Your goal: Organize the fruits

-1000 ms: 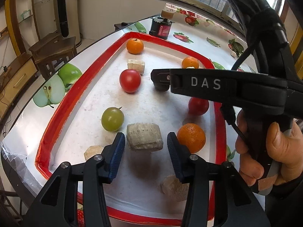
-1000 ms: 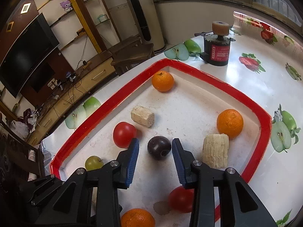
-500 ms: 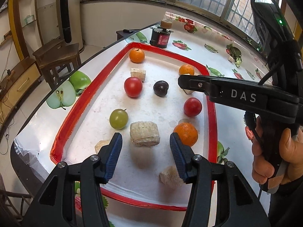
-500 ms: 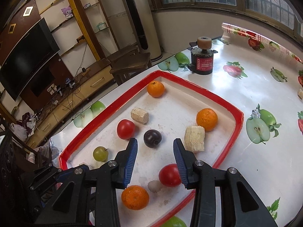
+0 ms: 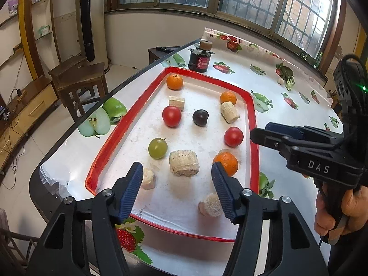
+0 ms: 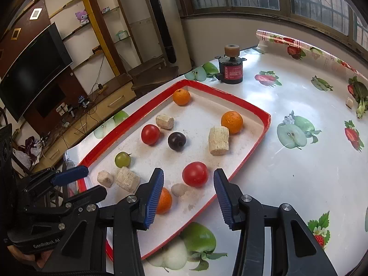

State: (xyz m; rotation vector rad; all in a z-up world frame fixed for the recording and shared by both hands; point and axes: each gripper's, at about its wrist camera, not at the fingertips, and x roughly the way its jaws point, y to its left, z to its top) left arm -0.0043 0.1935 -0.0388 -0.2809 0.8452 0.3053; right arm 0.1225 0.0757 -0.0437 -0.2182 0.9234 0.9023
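1. The left gripper and the right gripper both have wide fingers and hold nothing.
2. The fruits lie scattered in the red tray.
3. Risk: the round tomato may roll away if it is pinched off-centre.

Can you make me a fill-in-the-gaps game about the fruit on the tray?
1. The tray has a rim coloured ____.
2. The number of oranges on the tray is ____.
3. The dark plum lies between a red tomato and a pale ____.
4. Both the left gripper and the right gripper are ____ and hold nothing.

Missing words: red; three; block; open
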